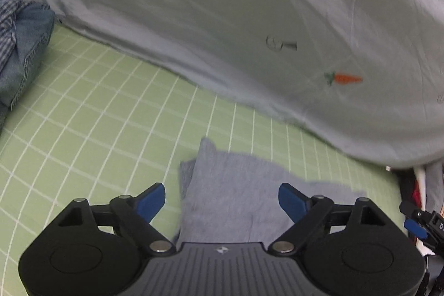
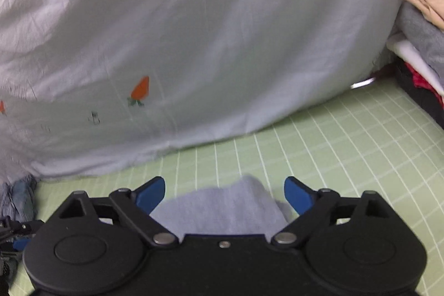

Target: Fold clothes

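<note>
A grey folded garment [image 1: 233, 190] lies on the green checked sheet [image 1: 97, 115], just ahead of and under my left gripper [image 1: 222, 199]. The left gripper is open and empty, its blue pads [image 1: 151, 200] wide apart above the cloth. In the right wrist view the same grey garment [image 2: 224, 207] shows between the fingers of my right gripper [image 2: 224, 196], which is open and empty too. The right gripper also shows at the left view's right edge [image 1: 421, 224].
A pale duvet with carrot prints [image 1: 249, 18] is bunched up behind the garment, also in the right view [image 2: 194, 46]. Denim and striped clothes [image 1: 22, 46] lie far left. A pile of grey, beige and red clothes [image 2: 421, 40] sits at the right.
</note>
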`<state>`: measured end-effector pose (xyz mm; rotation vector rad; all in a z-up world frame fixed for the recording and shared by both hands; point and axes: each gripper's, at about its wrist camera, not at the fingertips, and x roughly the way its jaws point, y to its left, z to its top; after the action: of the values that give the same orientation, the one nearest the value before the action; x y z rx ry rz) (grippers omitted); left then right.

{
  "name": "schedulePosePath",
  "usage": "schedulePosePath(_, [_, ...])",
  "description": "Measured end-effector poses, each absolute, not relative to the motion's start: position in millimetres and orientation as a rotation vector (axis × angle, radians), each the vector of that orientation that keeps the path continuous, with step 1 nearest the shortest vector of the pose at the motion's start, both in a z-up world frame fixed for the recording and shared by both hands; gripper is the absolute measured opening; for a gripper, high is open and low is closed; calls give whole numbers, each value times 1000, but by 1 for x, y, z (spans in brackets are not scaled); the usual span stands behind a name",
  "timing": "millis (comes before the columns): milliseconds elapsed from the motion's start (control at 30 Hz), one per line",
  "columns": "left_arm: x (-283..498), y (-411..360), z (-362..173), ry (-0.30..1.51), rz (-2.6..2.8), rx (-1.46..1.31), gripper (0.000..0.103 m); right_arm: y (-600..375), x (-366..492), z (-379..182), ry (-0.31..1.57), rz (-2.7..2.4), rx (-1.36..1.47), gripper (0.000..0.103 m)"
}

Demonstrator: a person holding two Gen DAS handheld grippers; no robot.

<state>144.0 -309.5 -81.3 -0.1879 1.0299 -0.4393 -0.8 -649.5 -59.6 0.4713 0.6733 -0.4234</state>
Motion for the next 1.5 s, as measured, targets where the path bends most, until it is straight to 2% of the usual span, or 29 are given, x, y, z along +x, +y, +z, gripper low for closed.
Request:
schedulePosePath(133, [126,-303,-117,1150,-450,-170,90,-645,-14,-105,829,-437,528,93])
schedulePosePath(233, [123,-302,-133,1195,-461,-200,91,-647,-22,-126,851,-400,585,96])
schedulePosePath(467, [131,-317,-142,1204,-505,-190,96,-652,-9,-139,855,-290,588,103])
schedulePosePath(700, [133,-346,-142,1177,-531,-137,98,-639,16,-138,883,-215,539,103])
schedulePosePath(733, [132,-349,-142,1174,-542,-142,96,-635,19,-138,886,-209,555,103])
schedulePosePath(767, [129,-352,-140,1165,-548,-142,81,-632,21,-137,889,-204,571,102])
schedulePosePath(800, [126,-354,-137,1152,-557,-134,56,-626,23,-136,898,-201,561,96])
schedulePosePath(833, [122,-356,-134,1139,-574,-126,49,-618,25,-134,912,-200,531,91])
schedulePosePath(867, [118,-357,-130,1125,-590,-118,41,-609,25,-130,923,-185,491,72])
schedulePosePath(900, [114,-360,-126,1112,-602,-105,36,-599,24,-124,926,-163,438,47])
schedulePosePath(1000, [93,-365,-106,1074,-630,-62,31,-571,14,-101,915,-123,309,42])
schedulePosePath(1233, [20,-359,-62,1011,-708,-60,20,-542,-51,-53,791,-124,403,41])
schedulePosePath(1500, [-61,-358,-56,1052,-739,-55,18,-526,-137,-46,782,-123,429,40])
